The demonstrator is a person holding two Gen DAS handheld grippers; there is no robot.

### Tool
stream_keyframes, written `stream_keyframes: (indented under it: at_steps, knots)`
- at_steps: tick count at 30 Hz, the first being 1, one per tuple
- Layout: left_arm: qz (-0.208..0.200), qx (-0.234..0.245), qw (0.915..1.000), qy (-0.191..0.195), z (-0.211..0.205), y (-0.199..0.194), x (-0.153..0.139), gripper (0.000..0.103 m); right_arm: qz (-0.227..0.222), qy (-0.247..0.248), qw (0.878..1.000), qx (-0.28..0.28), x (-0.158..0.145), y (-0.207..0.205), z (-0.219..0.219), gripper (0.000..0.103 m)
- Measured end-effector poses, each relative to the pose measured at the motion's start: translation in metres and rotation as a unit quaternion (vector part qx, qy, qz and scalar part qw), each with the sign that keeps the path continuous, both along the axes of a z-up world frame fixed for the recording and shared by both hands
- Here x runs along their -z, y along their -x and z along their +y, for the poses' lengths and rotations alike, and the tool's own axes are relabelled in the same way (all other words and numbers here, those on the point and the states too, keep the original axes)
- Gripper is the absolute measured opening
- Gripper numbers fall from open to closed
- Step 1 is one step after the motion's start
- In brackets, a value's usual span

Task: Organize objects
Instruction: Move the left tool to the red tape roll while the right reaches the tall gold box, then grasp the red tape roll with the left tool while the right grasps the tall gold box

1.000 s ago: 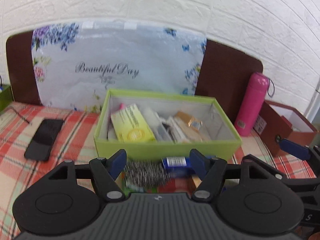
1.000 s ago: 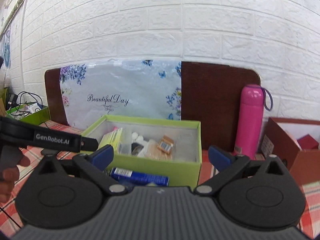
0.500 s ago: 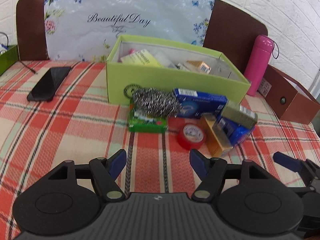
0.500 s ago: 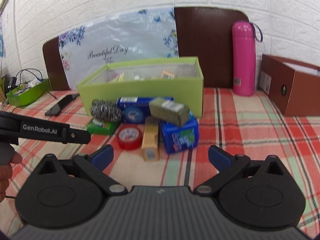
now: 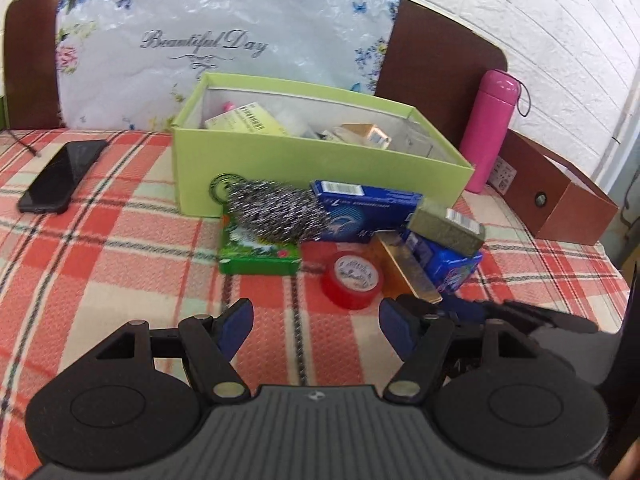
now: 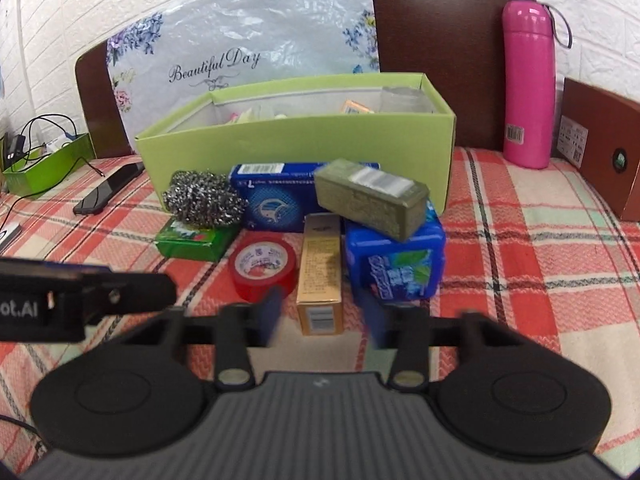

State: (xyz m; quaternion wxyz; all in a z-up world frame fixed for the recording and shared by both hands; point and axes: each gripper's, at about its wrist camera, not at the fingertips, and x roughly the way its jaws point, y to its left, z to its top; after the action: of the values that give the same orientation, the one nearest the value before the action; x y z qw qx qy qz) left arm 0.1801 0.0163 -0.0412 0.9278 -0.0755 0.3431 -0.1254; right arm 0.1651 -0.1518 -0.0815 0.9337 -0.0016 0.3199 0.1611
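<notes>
Right gripper (image 6: pixel 322 314): jaws motion-blurred, closing, pads flanking the near end of the gold carton (image 6: pixel 321 276) without touching. Left gripper (image 5: pixel 316 326): jaws spread, empty. Beyond, on the plaid-covered worktop (image 6: pixel 540 248): glossy red tape roll (image 6: pixel 264 266), wiry steel scourer (image 6: pixel 202 198), then the green cardboard box (image 6: pixel 296 140), contents half hidden.

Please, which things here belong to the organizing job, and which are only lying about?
Job: green box, steel scourer, red tape roll, gold carton, blue pack, olive block.
Lying about: pink flask, phone, brown box.
</notes>
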Motion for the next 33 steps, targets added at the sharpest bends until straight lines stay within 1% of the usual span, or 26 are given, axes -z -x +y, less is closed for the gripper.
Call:
stream_keyframes:
  at_steps: [3,6,8,10,11,12,13,15,18,20,24,27,28,29,30,31,33]
  knots:
    - [-0.003,0.016,0.9998,0.009,-0.01,-0.013,0.002,0.072,0.0,-0.002,1.0,-0.007,-0.001,0.009,-0.008,0.024]
    - [-0.008,0.028,0.9996,-0.003,-0.025,-0.03,0.007,0.071,0.001,0.002,1.0,-0.013,-0.002,0.022,-0.016,0.024]
    - [-0.004,0.03,0.9994,-0.014,-0.034,-0.041,0.011,0.071,0.001,0.006,1.0,-0.017,-0.004,0.031,-0.021,0.024]
    - [0.008,0.034,0.9992,-0.021,-0.041,-0.051,0.016,0.067,0.005,0.004,1.0,-0.018,-0.005,0.04,-0.027,0.024]
    - [0.012,0.038,0.9989,-0.025,-0.043,-0.054,0.019,0.063,0.007,0.003,1.0,-0.019,-0.006,0.044,-0.028,0.024]
    - [0.019,0.042,0.9985,-0.031,-0.045,-0.057,0.023,0.052,0.01,0.004,1.0,-0.02,-0.007,0.048,-0.03,0.024]
    - [0.023,0.041,0.9981,-0.041,-0.046,-0.059,0.026,0.051,0.011,0.005,1.0,-0.023,-0.007,0.052,-0.031,0.024]
    - [0.01,0.048,0.9979,-0.042,-0.043,-0.053,0.028,0.051,0.013,0.007,0.999,-0.03,-0.008,0.059,-0.032,0.024]
    - [0.011,0.054,0.9974,-0.046,-0.035,-0.039,0.026,0.05,0.019,0.011,0.999,-0.044,-0.009,0.07,-0.032,0.024]
    - [0.016,0.055,0.9971,-0.05,-0.026,-0.024,0.026,0.05,0.027,0.004,0.998,-0.053,-0.01,0.076,-0.033,0.024]
    - [0.032,0.053,0.9959,-0.066,-0.009,0.016,0.023,0.05,0.041,0.003,0.996,-0.079,-0.012,0.088,-0.032,0.024]
    - [0.043,0.052,0.9958,-0.062,0.003,0.047,0.023,0.051,0.044,0.009,0.994,-0.096,-0.014,0.096,-0.029,0.025]
    - [0.041,0.047,0.9961,-0.063,0.004,0.054,0.023,0.052,0.045,0.009,0.994,-0.095,-0.013,0.096,-0.027,0.026]
    - [0.038,0.04,0.9964,-0.064,0.005,0.058,0.024,0.061,0.046,0.01,0.994,-0.095,-0.012,0.095,-0.025,0.031]
    - [0.033,0.031,0.9967,-0.066,0.005,0.061,0.024,0.067,0.047,0.014,0.995,-0.092,-0.01,0.093,-0.022,0.032]
    - [0.028,0.025,0.9969,-0.069,0.005,0.062,0.025,0.067,0.046,0.021,0.995,-0.09,-0.009,0.091,-0.018,0.032]
    - [0.03,0.026,0.9963,-0.076,0.004,0.059,0.026,0.067,0.045,0.028,0.995,-0.089,-0.008,0.088,-0.013,0.034]
